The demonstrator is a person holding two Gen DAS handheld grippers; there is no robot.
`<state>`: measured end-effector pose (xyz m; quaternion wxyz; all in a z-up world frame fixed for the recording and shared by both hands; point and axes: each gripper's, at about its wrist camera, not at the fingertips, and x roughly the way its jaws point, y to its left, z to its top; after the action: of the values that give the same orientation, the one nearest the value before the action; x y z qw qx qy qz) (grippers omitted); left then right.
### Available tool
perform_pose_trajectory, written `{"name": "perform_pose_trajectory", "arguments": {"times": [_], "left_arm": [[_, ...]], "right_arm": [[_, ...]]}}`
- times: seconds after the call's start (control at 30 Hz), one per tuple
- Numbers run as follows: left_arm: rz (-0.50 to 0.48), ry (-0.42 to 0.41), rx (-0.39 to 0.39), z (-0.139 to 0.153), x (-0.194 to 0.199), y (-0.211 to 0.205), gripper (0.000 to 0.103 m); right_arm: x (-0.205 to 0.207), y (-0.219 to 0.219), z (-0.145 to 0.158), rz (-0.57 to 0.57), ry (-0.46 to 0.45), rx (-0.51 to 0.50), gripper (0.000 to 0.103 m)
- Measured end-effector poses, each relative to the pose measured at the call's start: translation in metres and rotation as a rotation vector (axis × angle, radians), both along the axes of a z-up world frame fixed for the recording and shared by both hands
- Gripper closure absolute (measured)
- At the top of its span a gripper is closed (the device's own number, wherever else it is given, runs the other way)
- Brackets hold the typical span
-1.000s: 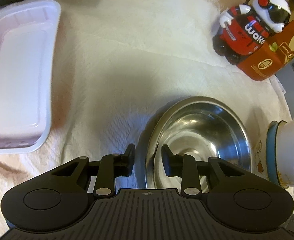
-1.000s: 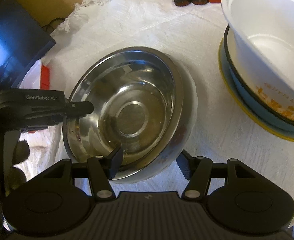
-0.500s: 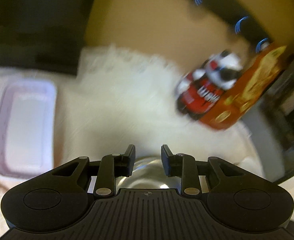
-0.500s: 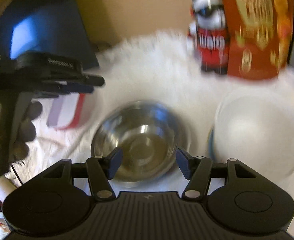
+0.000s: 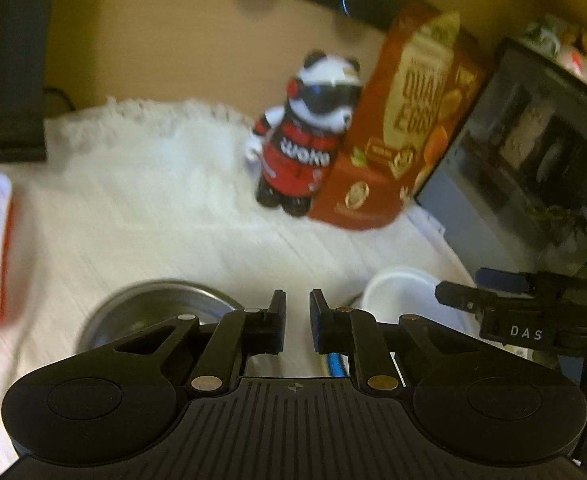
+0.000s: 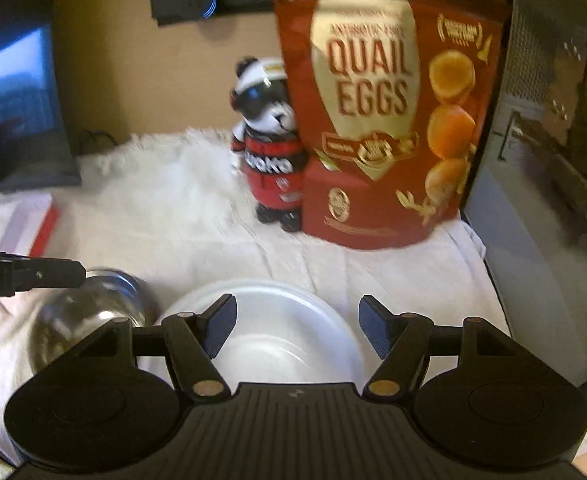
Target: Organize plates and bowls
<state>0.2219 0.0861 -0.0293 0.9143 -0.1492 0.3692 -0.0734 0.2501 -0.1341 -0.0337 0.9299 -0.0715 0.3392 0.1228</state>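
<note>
Bowls are lying below both tools: steel bowl [image 5: 153, 300] under my closed, empty left tool [image 5: 296, 326], white bowl [image 6: 277, 328] under my opening, empty right tool [image 6: 297, 330].

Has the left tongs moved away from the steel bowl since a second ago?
Yes. The left tongs, jaws now shut and empty, pulled up and back: the steel bowl sits smaller below, and the panda figure came into view ahead.

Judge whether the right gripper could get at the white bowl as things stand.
Probably yes: the right gripper, jaws opening and empty, hangs right over the white bowl, nothing between them.
</note>
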Motion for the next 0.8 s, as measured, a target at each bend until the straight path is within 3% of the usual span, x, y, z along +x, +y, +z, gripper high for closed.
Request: {"name": "perform_pose_trajectory", "arguments": {"times": [0.13,0.27,0.4,0.5,0.63,0.8], "left_arm": [[-0.028,0.022,0.006,-0.005,0.005,-0.017,0.086],[-0.071,0.100,-0.026,-0.011,0.015,-0.027,0.083],[-0.099,0.115,0.066,-0.014,0.019,-0.044,0.083],[-0.106,0.137,0.058,-0.018,0.025,-0.047,0.082],[-0.097,0.165,0.104,-0.025,0.034,-0.053,0.082],[-0.059,0.213,0.095,-0.037,0.047,-0.048,0.054]], "right_arm": [[0.006,-0.009,-0.014,0.045,0.071,0.010,0.035],[0.014,-0.013,-0.029,0.041,0.142,0.029,0.035],[0.019,-0.017,-0.042,0.024,0.182,0.027,0.035],[0.024,-0.020,-0.051,0.003,0.207,0.014,0.035],[0.031,-0.026,-0.061,-0.041,0.243,-0.010,0.035],[0.037,-0.035,-0.067,-0.078,0.253,-0.013,0.035]]}}
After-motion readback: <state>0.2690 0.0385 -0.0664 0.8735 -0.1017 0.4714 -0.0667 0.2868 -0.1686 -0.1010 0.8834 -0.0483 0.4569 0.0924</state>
